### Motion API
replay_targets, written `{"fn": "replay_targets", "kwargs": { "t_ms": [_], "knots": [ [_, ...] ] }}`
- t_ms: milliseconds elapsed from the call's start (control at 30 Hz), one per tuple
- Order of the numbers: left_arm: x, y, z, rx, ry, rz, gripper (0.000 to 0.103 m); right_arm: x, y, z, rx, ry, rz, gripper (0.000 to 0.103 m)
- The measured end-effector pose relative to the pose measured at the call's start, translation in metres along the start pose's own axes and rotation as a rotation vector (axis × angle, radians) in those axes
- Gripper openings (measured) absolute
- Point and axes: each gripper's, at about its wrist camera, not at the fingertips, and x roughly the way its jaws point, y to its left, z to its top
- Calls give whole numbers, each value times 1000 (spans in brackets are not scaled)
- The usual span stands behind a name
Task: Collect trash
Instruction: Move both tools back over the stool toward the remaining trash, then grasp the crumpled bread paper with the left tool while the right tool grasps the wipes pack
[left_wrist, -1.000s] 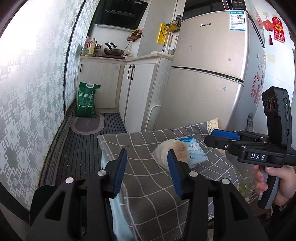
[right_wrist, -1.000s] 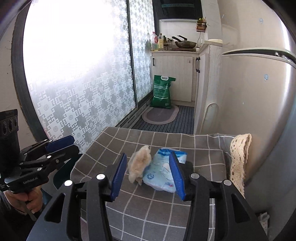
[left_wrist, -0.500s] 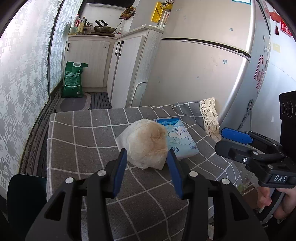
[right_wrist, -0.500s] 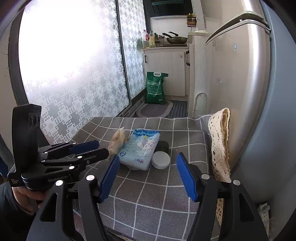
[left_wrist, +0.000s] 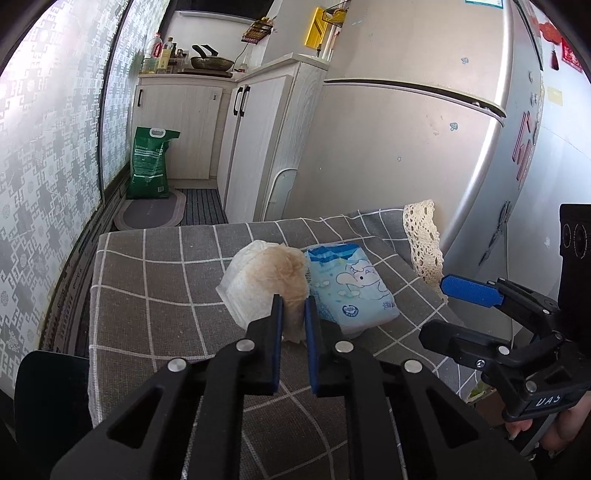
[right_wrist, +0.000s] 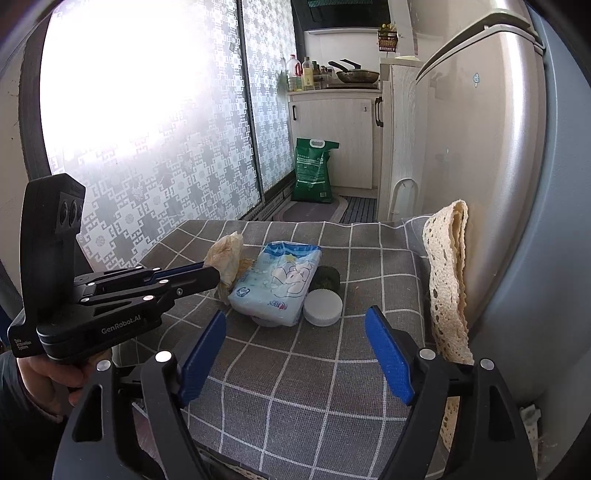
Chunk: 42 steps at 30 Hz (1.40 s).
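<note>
The left hand-held gripper (left_wrist: 293, 314), low in the frame's centre, points level across the checked counter (left_wrist: 155, 280), its jaws clamped on the crumpled tissue (left_wrist: 269, 280) beside the blue tissue pack (left_wrist: 347, 284). The right hand-held gripper (right_wrist: 295, 354) hovers at lower centre, jaws wide apart, before a white cap (right_wrist: 322, 307).

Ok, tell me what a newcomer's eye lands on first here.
The left gripper, closed on a crumpled stained tissue mid-table. Right of it lies a blue tissue pack on the grey checked tablecloth. The right gripper hangs open near the front edge, facing a white cap.
</note>
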Motion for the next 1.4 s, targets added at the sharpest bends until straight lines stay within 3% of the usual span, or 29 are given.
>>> {"fn": "replay_targets", "kwargs": {
  "t_ms": [733, 867, 1000, 1067, 1200, 1400],
  "knots": [
    [-42, 35, 4, -34, -70, -28, 12, 61, 36, 6, 42, 22, -129, 80],
    [-50, 43, 2, -40, -81, -24, 12, 65, 36, 7, 34, 16, -172, 66],
    [-58, 50, 2, -44, -90, -22, 12, 69, 37, 8, 3, 20, -198, 62],
    [-63, 54, 3, -45, -98, -19, 12, 69, 40, 9, -18, 22, -198, 52],
    [-77, 61, 4, -55, -131, -17, 12, 69, 42, 15, -9, 30, -186, 49],
    [-91, 73, 5, -65, -150, 7, 12, 50, 52, 34, -2, -24, -159, 49]
  ]
}}
